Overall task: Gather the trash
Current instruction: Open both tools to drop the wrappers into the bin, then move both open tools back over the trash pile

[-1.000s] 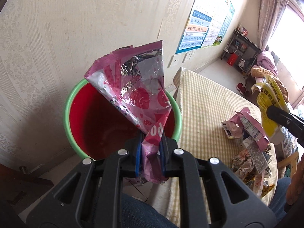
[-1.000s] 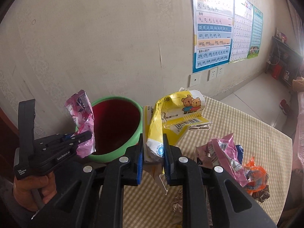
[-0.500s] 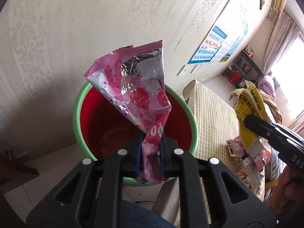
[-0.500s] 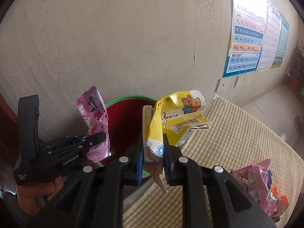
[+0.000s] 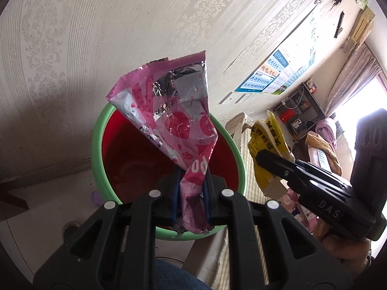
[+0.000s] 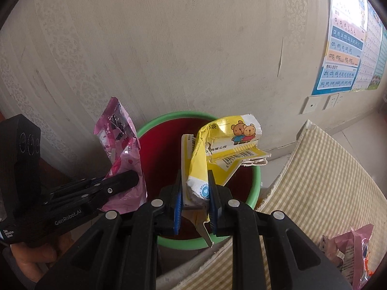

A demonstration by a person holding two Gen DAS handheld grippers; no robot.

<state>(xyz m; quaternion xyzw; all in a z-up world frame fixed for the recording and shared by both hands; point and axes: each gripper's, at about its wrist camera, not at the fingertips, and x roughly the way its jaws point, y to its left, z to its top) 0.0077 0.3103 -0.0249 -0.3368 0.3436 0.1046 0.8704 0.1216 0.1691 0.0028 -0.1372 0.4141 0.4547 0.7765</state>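
Nearest the lens in the left wrist view, the left gripper (image 5: 192, 193) is clamped on the crumpled lower end of a pink foil wrapper (image 5: 176, 123), whose torn, silver-lined upper end fans out above the fingers. Directly beyond and below it stands a red bin (image 5: 145, 166) with a green rim, on the floor against the patterned wall (image 5: 121, 36); the wrapper is held over the bin's open mouth. To the right, the right gripper (image 5: 260, 155) enters from the side with a yellow carton (image 5: 266, 145) pinched in its tips, beside the bin's rim. Farther back hang a wall chart (image 5: 268, 75) and, in the far corner, a shelf unit (image 5: 300, 113).

In the right wrist view, the right gripper (image 6: 194, 193) is closed on the torn yellow carton (image 6: 217, 145), printed with two bears and a barcode, over the red bin (image 6: 164, 149). The left gripper (image 6: 130, 177) reaches in at left, its pink foil wrapper (image 6: 121, 145) above the bin's left rim. A checked tablecloth (image 6: 326, 181) lies at right, with more wrappers (image 6: 350, 249) heaped at its near edge.
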